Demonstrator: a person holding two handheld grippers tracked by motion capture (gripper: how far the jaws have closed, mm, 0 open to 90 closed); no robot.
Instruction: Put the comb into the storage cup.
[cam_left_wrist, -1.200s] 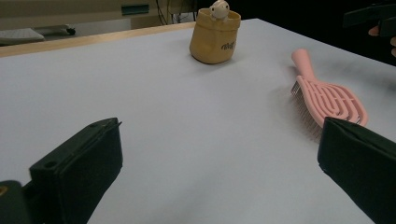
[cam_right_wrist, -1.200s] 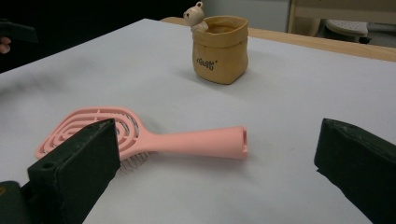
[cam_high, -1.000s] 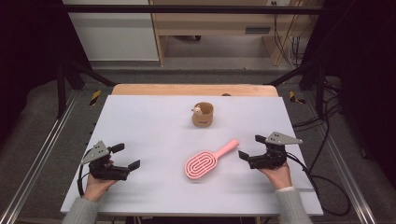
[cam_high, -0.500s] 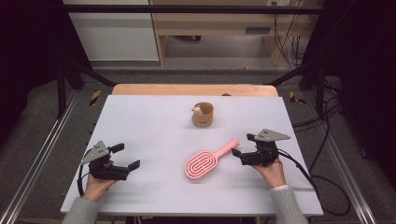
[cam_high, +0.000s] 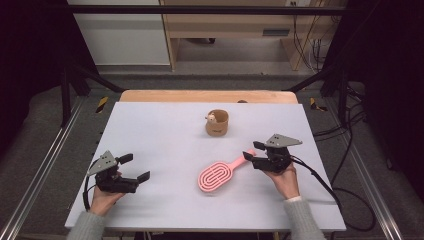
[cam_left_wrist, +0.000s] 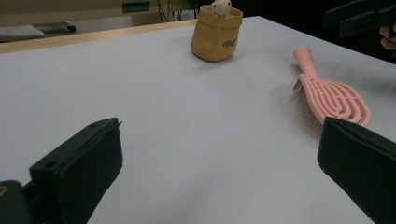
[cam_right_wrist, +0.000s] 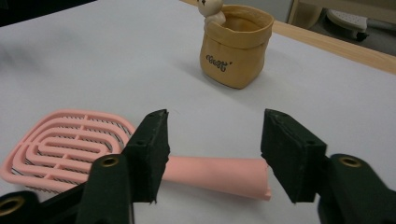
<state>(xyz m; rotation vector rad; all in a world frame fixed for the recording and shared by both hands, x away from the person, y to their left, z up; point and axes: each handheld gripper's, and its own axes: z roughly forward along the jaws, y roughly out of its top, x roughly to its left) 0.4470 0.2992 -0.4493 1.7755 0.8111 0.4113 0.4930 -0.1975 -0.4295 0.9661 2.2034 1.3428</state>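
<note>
1. The right gripper (cam_right_wrist: 212, 158) has two black jaws with a gap between them. They have just been closing.
2. The pink brush (cam_right_wrist: 93, 151) lies on the white table (cam_right_wrist: 93, 56). Its handle passes between the jaws, not yet squeezed.
3. A tan cup (cam_right_wrist: 236, 46) with a little bear stands behind the brush.

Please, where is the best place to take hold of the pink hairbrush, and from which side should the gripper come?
Grip the pink hairbrush by its straight, narrow handle, probably from the right side, where the handle's end points. The head is wide and slotted, lying flat. The right gripper has just been closing, its jaws on either side of the handle, not yet pressing it.
</note>
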